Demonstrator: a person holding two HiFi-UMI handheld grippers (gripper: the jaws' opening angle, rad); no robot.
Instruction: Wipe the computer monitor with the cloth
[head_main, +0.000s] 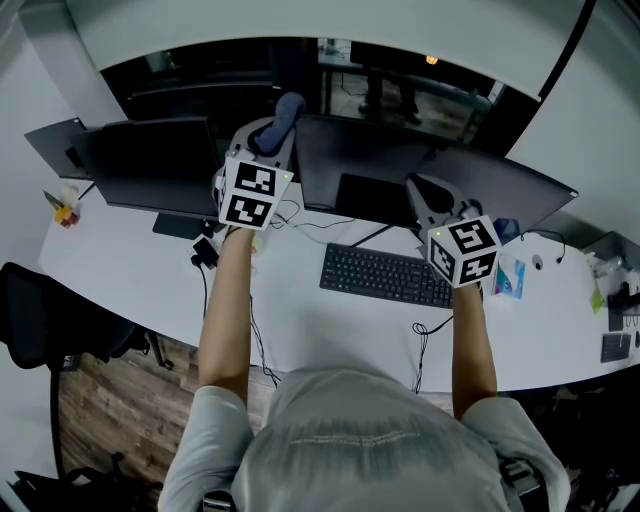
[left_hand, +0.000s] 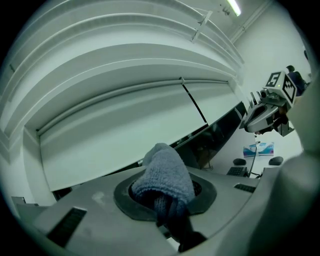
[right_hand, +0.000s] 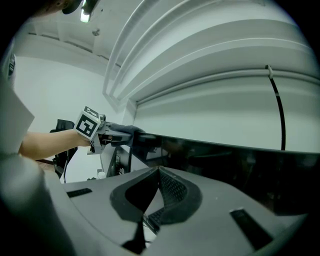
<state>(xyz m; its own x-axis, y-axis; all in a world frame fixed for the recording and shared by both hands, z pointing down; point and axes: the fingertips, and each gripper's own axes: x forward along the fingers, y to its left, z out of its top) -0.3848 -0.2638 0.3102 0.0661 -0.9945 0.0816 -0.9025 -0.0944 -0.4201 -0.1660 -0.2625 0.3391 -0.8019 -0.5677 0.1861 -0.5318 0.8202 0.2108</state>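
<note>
Pressing too hard, the left gripper (left_hand: 167, 202), clenched on the cloth (left_hand: 162, 172), could scrape the monitor (left_hand: 215, 135) ahead; the right gripper (right_hand: 159, 175) is closed, empty.

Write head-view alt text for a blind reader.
From above: a person at a desk holds the left gripper, shut on a blue cloth, at the upper corner of a dark monitor. The right gripper, jaws together and empty, hovers by the keyboard.
</note>
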